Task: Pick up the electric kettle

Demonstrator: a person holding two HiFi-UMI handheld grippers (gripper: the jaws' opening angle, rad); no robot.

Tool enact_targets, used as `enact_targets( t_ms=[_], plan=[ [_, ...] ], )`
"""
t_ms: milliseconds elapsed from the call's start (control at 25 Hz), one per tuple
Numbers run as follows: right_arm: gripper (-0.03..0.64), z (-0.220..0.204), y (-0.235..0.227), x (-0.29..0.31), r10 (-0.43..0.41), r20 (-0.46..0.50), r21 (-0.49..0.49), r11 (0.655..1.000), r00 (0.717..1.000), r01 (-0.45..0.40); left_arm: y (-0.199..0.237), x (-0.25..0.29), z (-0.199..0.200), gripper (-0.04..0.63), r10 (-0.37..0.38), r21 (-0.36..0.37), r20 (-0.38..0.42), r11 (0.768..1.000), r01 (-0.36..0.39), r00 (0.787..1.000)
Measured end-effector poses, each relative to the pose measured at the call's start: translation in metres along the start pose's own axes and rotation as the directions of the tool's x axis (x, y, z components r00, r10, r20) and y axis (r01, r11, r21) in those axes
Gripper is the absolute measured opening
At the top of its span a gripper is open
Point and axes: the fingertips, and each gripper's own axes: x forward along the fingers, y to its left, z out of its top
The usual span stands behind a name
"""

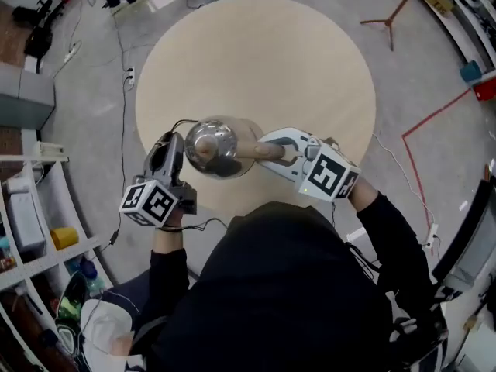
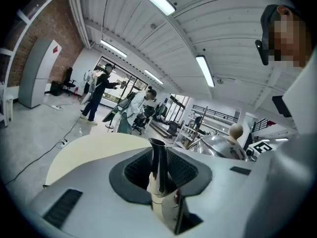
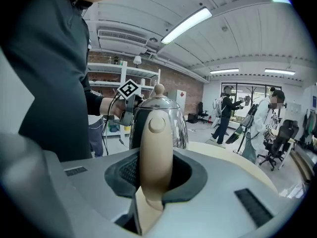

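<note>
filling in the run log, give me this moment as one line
right hand-held gripper: shut on handle | left hand-held gripper: shut on spout | kettle: upright, over table

Table [image 1: 256,53]: top bare across centre and upper frame; near rim, lower centre, blocked by kettle [image 1: 211,146] with left gripper [image 1: 178,155] and right gripper [image 1: 270,150] clamped either side; shelves [image 1: 31,208] crowd left edge.
</note>
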Motion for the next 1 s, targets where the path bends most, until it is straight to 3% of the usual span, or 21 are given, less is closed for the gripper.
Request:
enact_targets(
  t_ms=[80,280,440,760,1000],
  plan=[
    [0.086,-0.009,-0.006,-0.019,-0.001,-0.033,-0.008,1.000,0.999,0.001,-0.022,0.011,-0.005,0.098,-0.011,-0.011,0.005,1.000,0.011,1.000],
    [0.086,-0.037,-0.004,0.025,0.057,-0.080,0.041,0.998,0.995,-0.053,0.020,0.004,-0.020,0.098,0.058,-0.017,-0.003,0.998,-0.058,0.998],
    [0.086,-0.050,-0.027,0.010,0.084,-0.077,0.079,0.994,0.993,-0.078,0.007,0.032,-0.020,0.098,0.084,-0.025,-0.012,0.996,-0.084,0.996],
    [0.086,-0.045,-0.032,0.007,0.072,-0.068,-0.007,0.997,0.995,-0.073,-0.001,0.027,-0.013,0.098,0.074,0.010,0.014,0.997,-0.074,0.997],
    [0.086,-0.044,-0.033,0.006,0.069,-0.076,-0.025,0.997,0.995,-0.071,0.000,0.027,-0.016,0.098,0.063,-0.005,0.002,0.998,-0.063,0.998]
  ],
)
